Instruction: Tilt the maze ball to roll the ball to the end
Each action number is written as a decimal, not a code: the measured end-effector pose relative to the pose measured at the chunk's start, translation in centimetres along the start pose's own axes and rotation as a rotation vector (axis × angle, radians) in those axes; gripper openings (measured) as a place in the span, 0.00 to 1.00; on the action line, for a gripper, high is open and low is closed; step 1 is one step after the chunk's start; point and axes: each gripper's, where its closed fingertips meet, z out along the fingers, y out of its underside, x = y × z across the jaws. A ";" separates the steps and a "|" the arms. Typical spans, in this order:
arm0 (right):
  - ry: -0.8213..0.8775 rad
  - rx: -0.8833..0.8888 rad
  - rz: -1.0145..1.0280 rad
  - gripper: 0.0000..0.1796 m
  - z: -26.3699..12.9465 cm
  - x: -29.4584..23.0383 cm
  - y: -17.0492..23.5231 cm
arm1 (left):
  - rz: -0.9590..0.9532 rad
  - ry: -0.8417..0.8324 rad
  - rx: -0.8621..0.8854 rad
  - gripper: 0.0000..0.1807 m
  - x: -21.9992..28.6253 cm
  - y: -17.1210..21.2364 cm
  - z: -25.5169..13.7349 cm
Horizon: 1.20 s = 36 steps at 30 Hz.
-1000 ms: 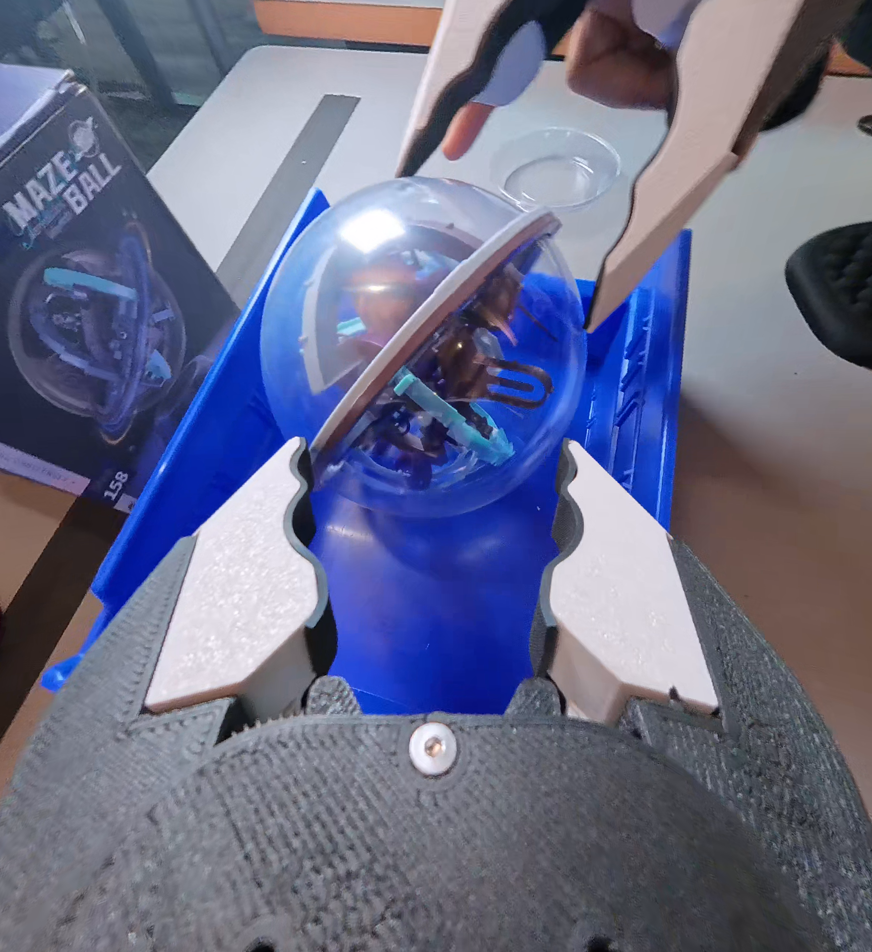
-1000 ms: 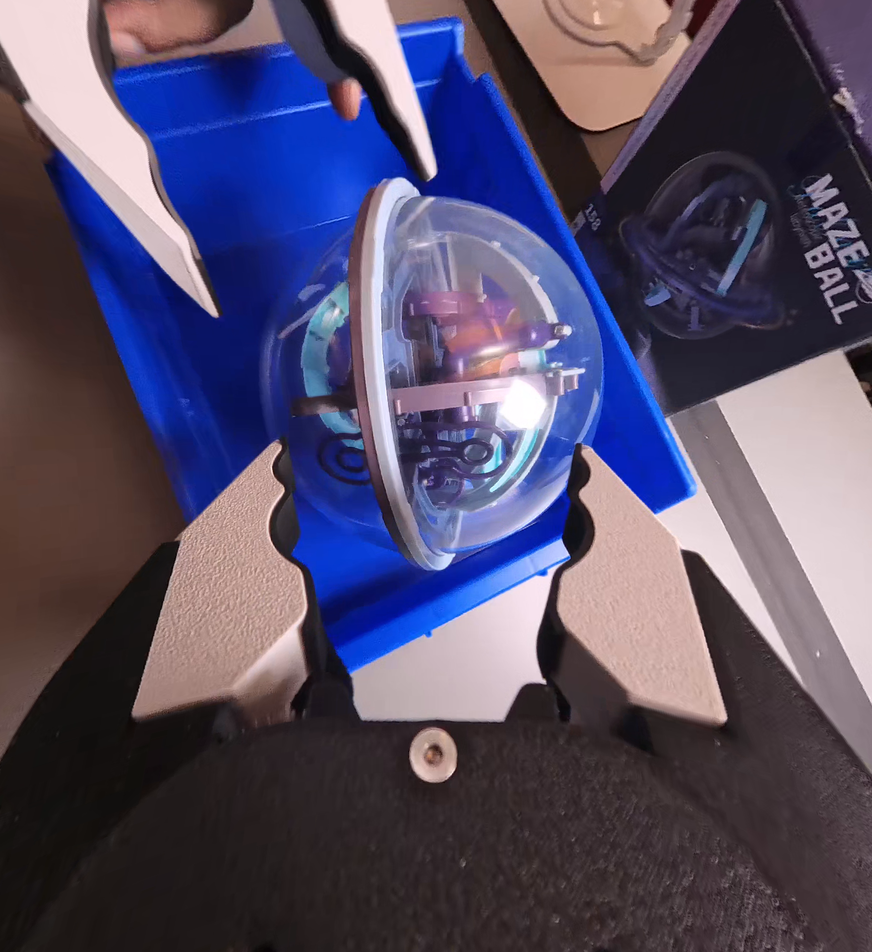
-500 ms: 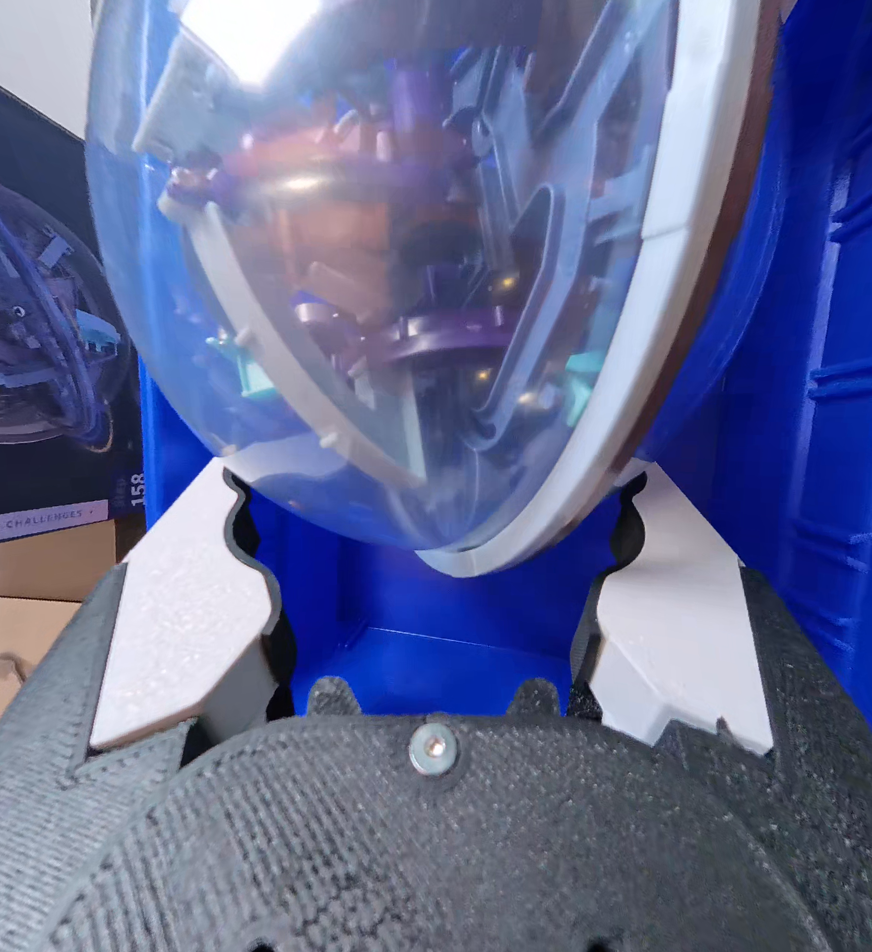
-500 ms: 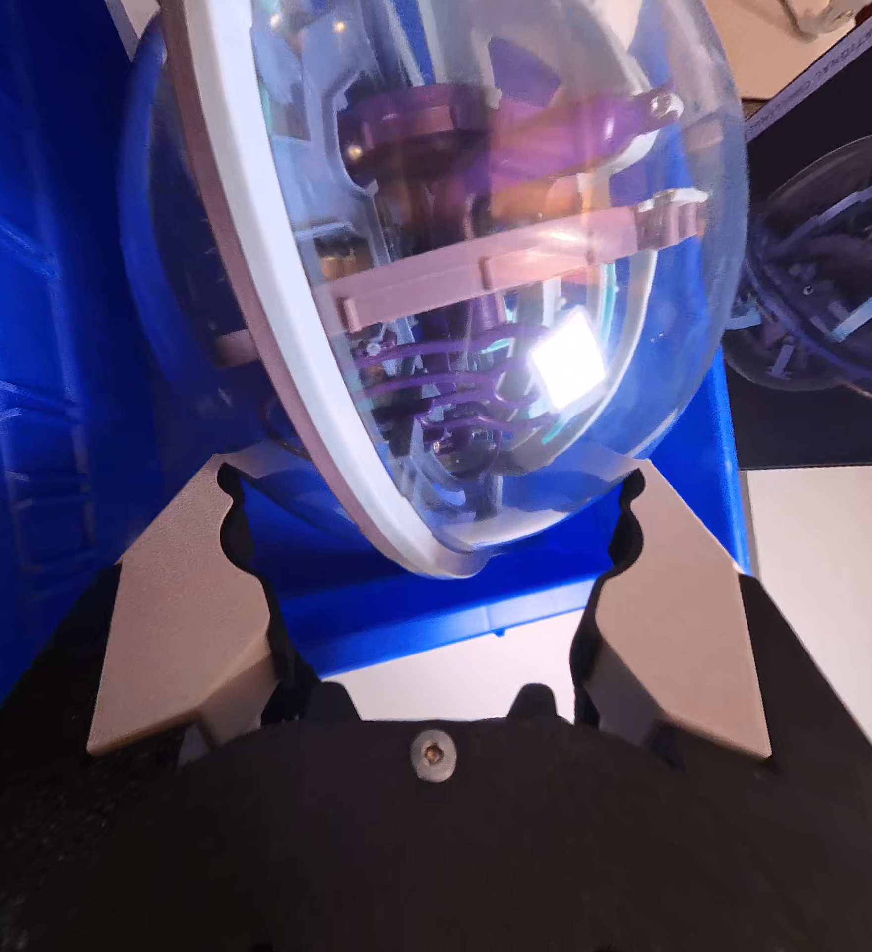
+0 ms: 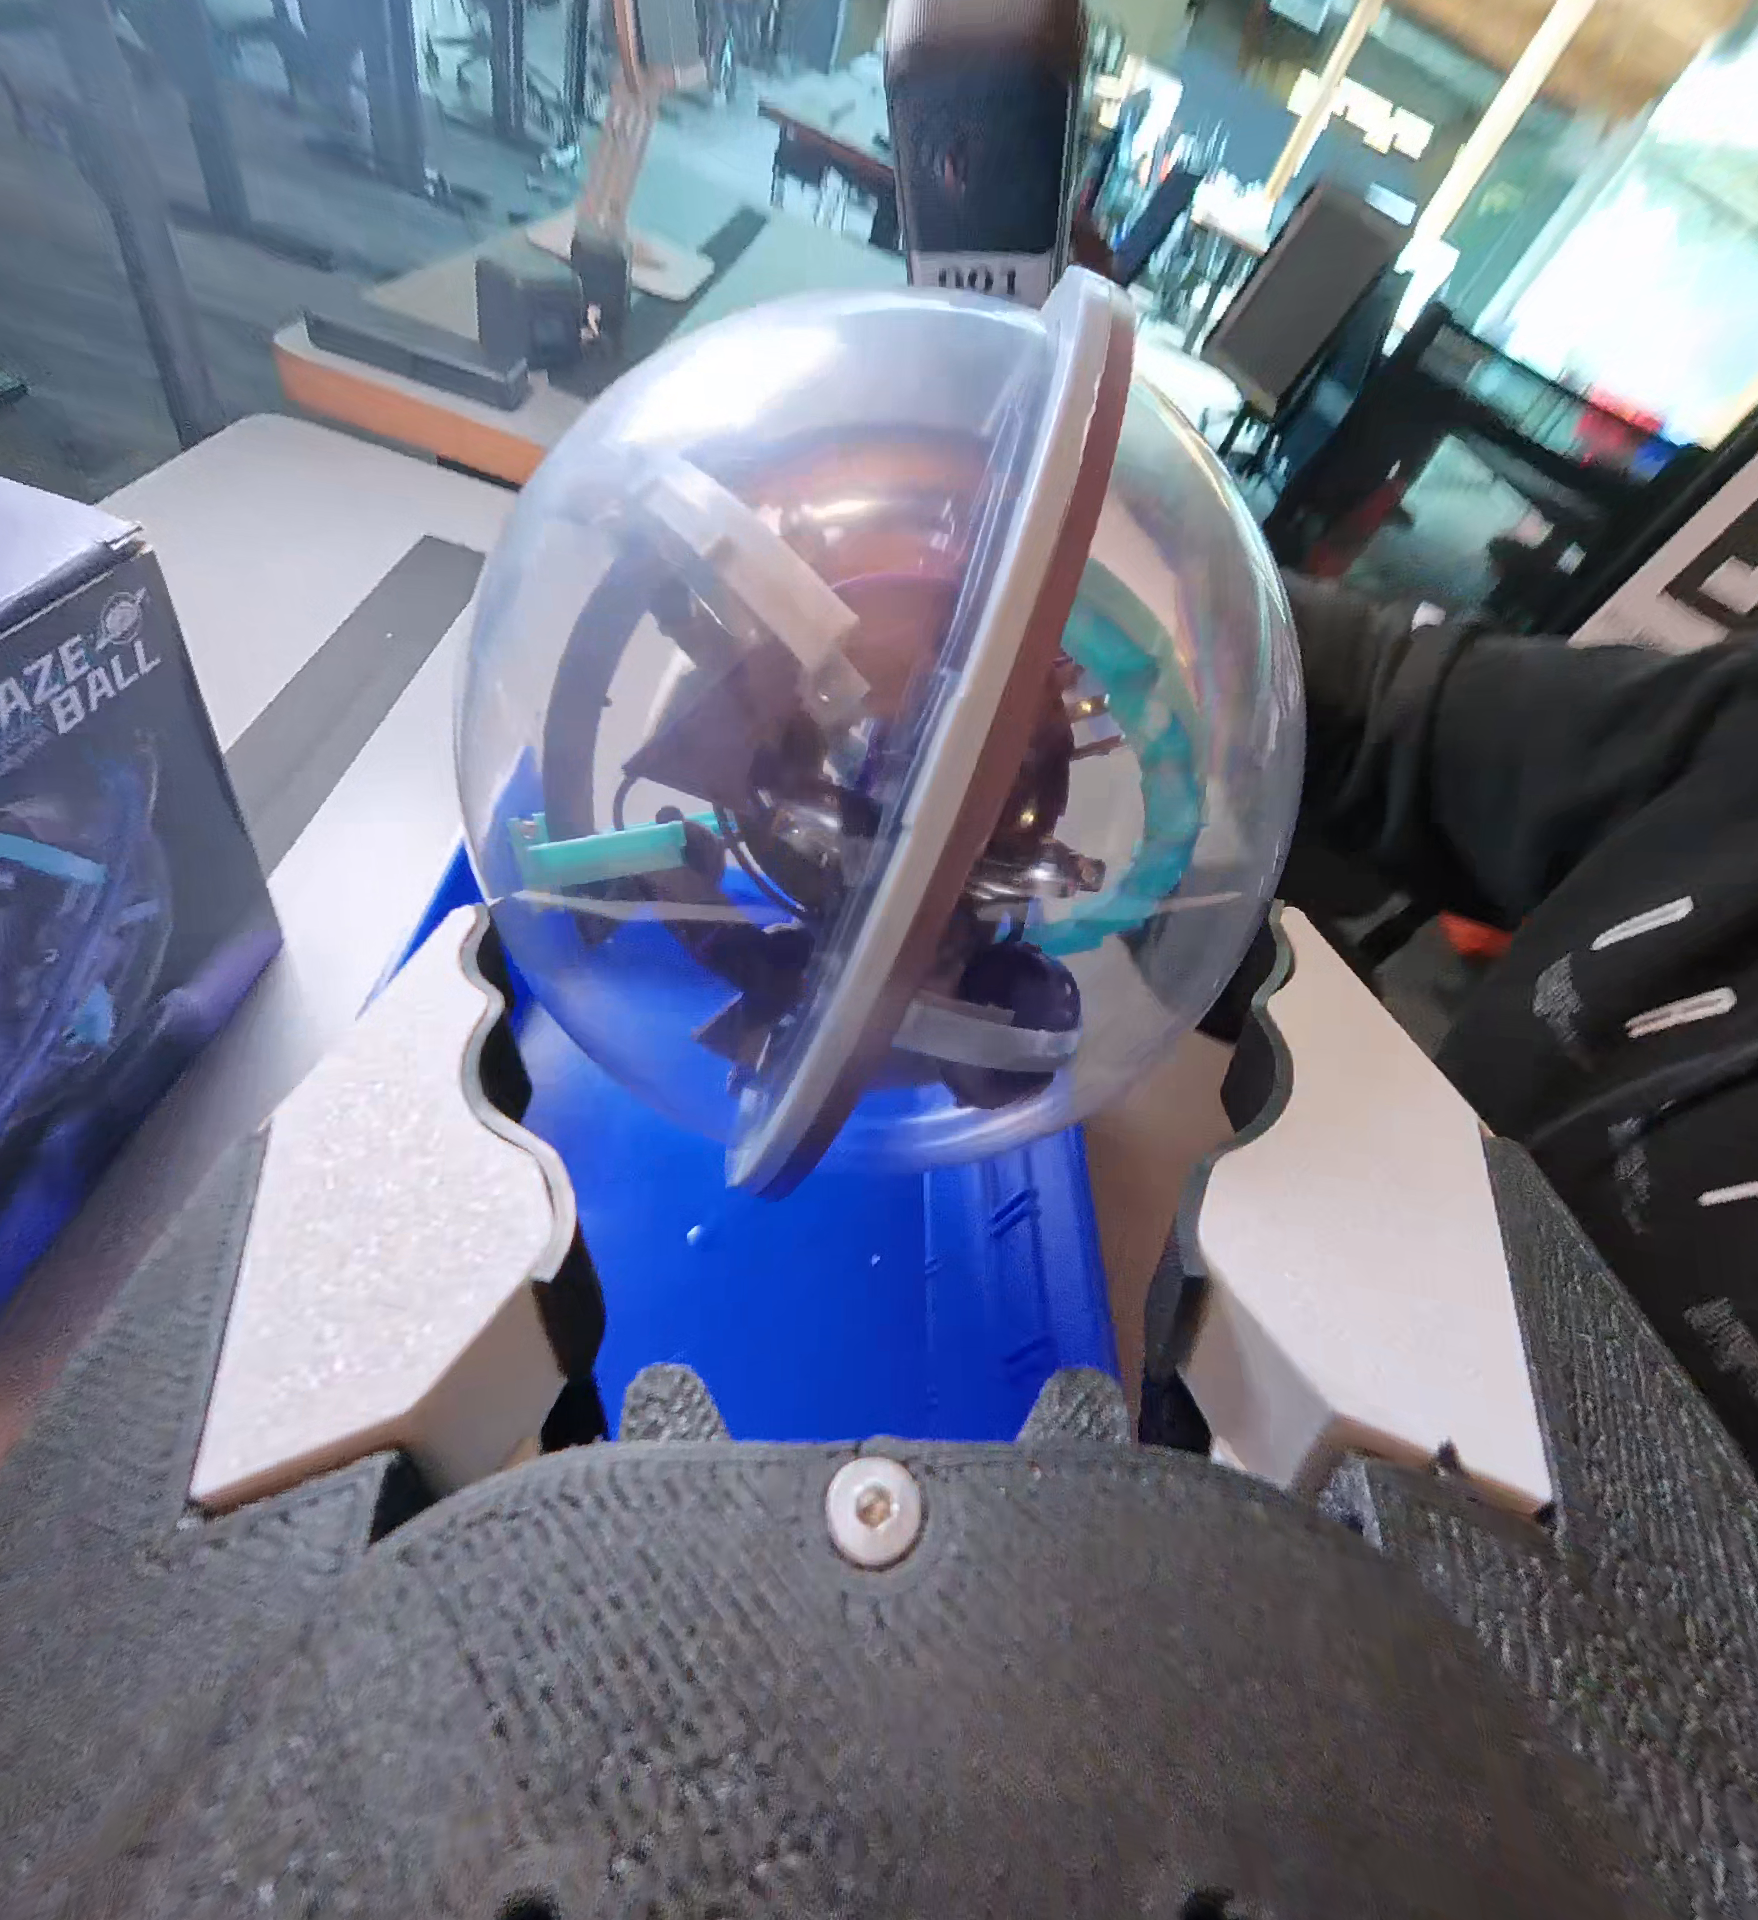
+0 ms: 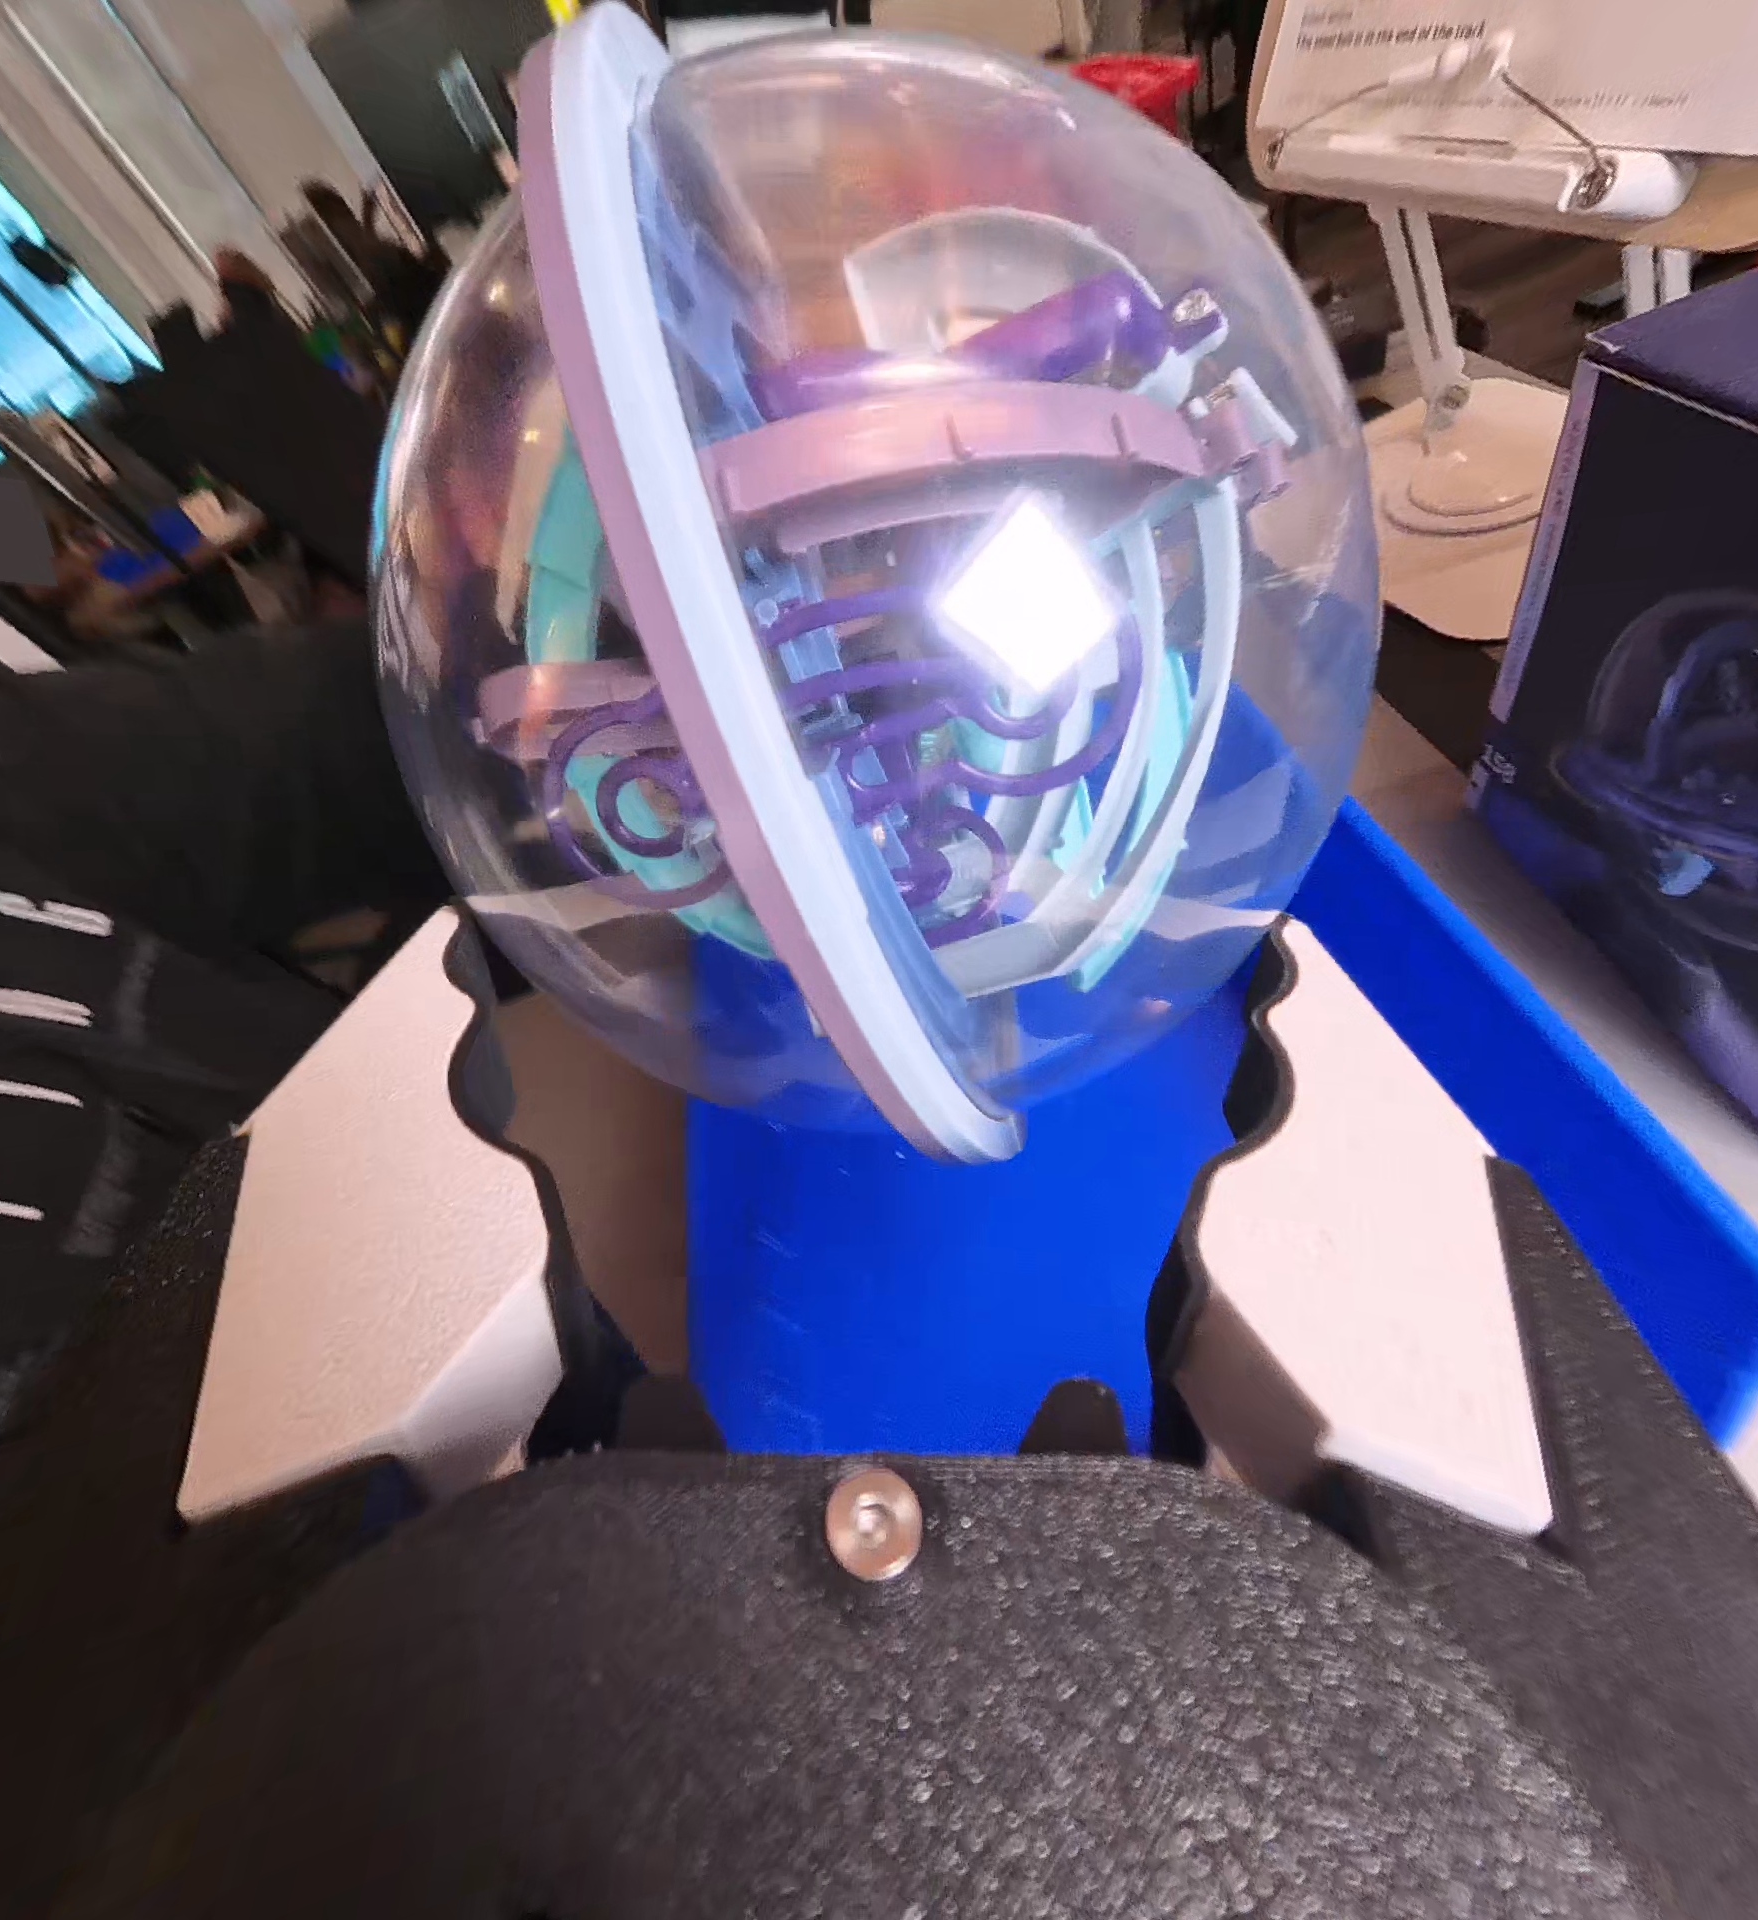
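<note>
The maze ball (image 5: 750, 644) is a clear sphere with a grey equator ring and purple, teal and grey tracks inside. It is held in the air above the blue bin (image 5: 833, 1299), with the ring tilted steeply. My left gripper (image 5: 875, 925) is shut on its lower sides, with both fingertips touching the shell. My right gripper (image 6: 870, 930) is shut on the maze ball (image 6: 854, 436) the same way from the opposite side. A bright glare patch sits on the shell in the right wrist view. I cannot pick out the small rolling ball.
The blue bin (image 6: 1426, 1091) lies on the table under the ball. The dark product box (image 5: 54, 883) stands left of it, and right of it in the right wrist view (image 6: 1685, 779). A person's black sleeve (image 5: 1581, 831) is close beside the ball. A white lamp base (image 6: 1457, 457) stands behind.
The maze ball was resting in the blue bin with both grippers open around it. Both have closed on it and lifted it above the bin, and its ring has turned.
</note>
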 end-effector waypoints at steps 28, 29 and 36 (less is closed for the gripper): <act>-0.252 0.416 0.461 0.76 0.1 -5.8 -3.2 | -0.007 -0.126 0.320 0.77 5.3 -5.8 -2.2; -0.252 0.410 0.470 0.76 0.2 -5.7 -3.0 | -0.015 -0.126 0.324 0.77 5.2 -5.5 -2.2; -0.254 0.390 0.422 0.69 1.0 -5.3 -2.0 | -0.128 -0.132 0.461 0.77 3.9 -5.2 -3.2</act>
